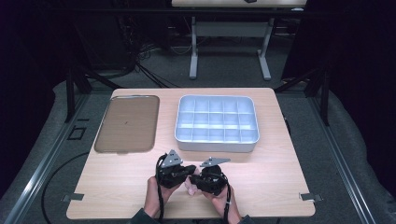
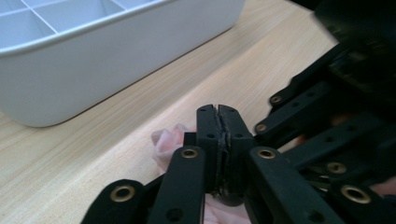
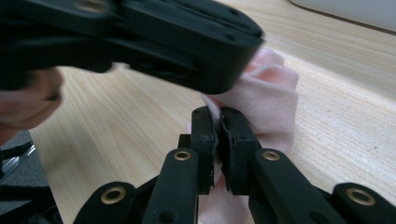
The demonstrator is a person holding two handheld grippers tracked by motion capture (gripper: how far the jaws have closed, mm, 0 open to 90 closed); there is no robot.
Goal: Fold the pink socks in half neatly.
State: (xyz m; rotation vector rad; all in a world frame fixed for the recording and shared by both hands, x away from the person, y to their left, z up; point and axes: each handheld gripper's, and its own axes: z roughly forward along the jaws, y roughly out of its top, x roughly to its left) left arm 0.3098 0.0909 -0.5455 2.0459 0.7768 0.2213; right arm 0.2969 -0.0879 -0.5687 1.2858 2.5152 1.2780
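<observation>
From above, the white divided tray [image 1: 217, 122] sits on the wooden table [image 1: 275, 177], and I take it as my landmark. To the left of the tray lies a flat brown tray [image 1: 127, 123], a little apart from it. On the near side of the tray, close to the person's edge of the table, the two hands bring their tools nose to nose: the left gripper [image 1: 180, 170] and the right gripper [image 1: 201, 179] almost touch, with a scrap of pale pink cloth [image 1: 190, 185] just showing between them (small and hard to read from up here).

In the left gripper view, the left gripper [image 2: 218, 135] has its jaws pressed together, and the pink cloth [image 2: 169, 140] bunches just behind and beneath them; whether the pads actually nip the fabric I cannot tell. The tray's white wall [image 2: 116, 60] stands beyond, across a strip of bare wood. The other tool's black linkage crowds in at the right.

In the right gripper view, the right gripper [image 3: 218, 140] pinches the pink cloth [image 3: 266, 98], which runs up out of its closed jaws. The left tool's dark body looms overhead, blurred. A corner of the tray [image 3: 355, 11] lies farther off.
</observation>
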